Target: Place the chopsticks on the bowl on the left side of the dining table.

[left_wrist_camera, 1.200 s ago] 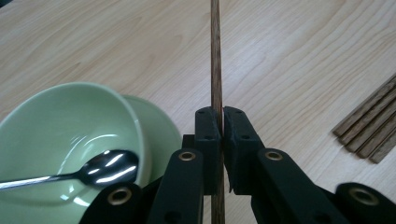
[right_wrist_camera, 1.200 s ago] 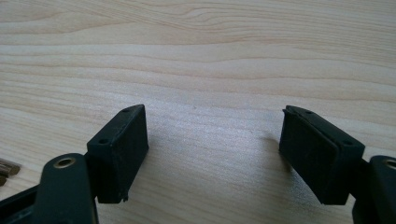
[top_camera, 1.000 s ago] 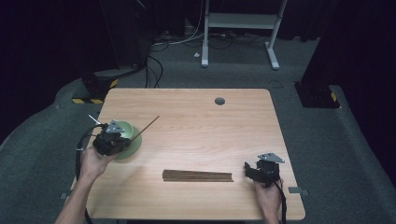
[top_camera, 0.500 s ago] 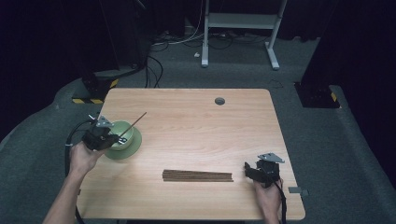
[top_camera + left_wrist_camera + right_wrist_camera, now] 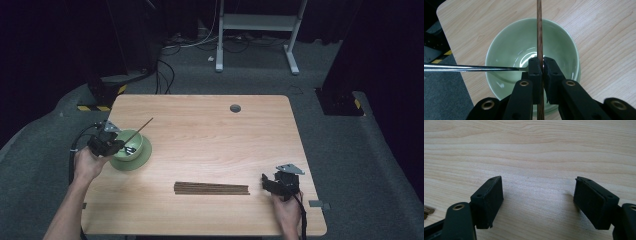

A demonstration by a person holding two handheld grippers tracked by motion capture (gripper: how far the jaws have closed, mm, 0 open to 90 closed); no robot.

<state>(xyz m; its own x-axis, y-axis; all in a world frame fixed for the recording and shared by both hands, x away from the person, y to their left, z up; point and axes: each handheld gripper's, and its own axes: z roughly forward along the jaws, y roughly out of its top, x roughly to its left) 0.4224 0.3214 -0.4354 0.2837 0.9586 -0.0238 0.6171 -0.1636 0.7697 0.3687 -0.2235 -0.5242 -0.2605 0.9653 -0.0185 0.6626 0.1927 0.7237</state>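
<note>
A single brown chopstick (image 5: 539, 30) is clamped between the closed jaws of the left gripper (image 5: 543, 65) and is held above a green bowl (image 5: 506, 50), in which a metal utensil (image 5: 471, 67) is lodged. The bowl is located at the left side of the worktop (image 5: 210, 135). A bundle of chopsticks (image 5: 211, 188) is laid near the front edge. Just beside its right end, the right gripper (image 5: 537, 195) is rested with jaws spread wide, nothing held.
</note>
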